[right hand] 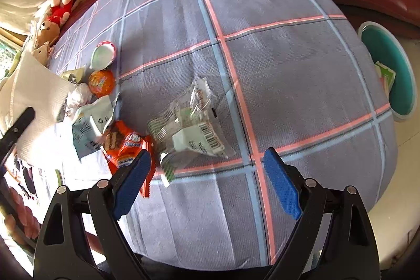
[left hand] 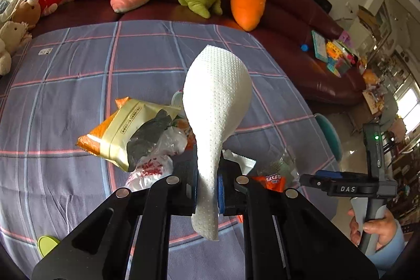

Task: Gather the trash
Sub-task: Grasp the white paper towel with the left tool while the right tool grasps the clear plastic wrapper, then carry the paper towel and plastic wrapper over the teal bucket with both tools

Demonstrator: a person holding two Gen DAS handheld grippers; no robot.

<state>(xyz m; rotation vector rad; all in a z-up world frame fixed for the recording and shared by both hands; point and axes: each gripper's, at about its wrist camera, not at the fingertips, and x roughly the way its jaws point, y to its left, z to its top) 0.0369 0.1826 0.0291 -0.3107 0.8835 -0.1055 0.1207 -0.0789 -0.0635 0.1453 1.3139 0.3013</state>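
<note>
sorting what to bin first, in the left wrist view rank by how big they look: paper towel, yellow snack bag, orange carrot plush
1. paper towel, though it sits nearest the camera, which inflates it
2. yellow snack bag
3. orange carrot plush, farthest away, so its true size is unsure

Bright daylight, strong fisheye bending in both wrist views

Sun glares white off the paper towel at the right view's left edge and off the window at the left view's right rim; the plaid cloth bulges, corners go black, and the right claw casts soft shadows. Focus is sharp centrally, softer at the rims.
</note>
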